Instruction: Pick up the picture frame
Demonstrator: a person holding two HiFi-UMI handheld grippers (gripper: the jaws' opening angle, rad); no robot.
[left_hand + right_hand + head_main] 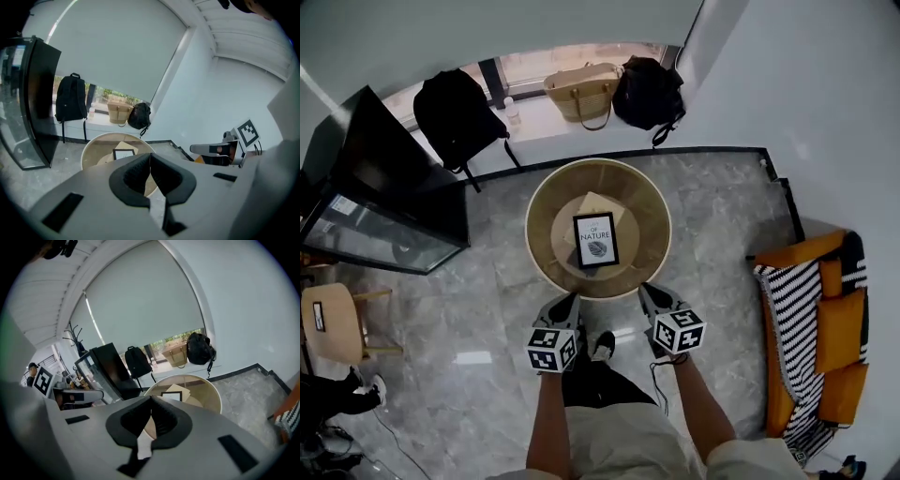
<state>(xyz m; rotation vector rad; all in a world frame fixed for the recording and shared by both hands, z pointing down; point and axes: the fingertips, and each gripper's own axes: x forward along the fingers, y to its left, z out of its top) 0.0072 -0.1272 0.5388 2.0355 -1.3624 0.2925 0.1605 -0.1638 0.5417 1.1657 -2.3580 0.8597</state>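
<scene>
A black picture frame (596, 240) with a white print lies flat on the round wooden table (544, 202), partly over a beige sheet (598, 203). In the head view my left gripper (566, 300) and right gripper (649, 292) hover at the table's near rim, one on each side, both short of the frame. Both are shut with nothing between the pads. The left gripper view shows the frame (123, 153) just beyond the closed tips of the left gripper (150, 160). From the right gripper view the frame (171, 395) lies past the closed tips of the right gripper (151, 405).
A dark glass cabinet (384, 197) stands left of the table. On the window ledge behind sit a black backpack (455, 112), a woven bag (581, 92) and a black bag (649, 92). An orange sofa (820, 319) with a striped throw is right; a wooden stool (333, 323) left.
</scene>
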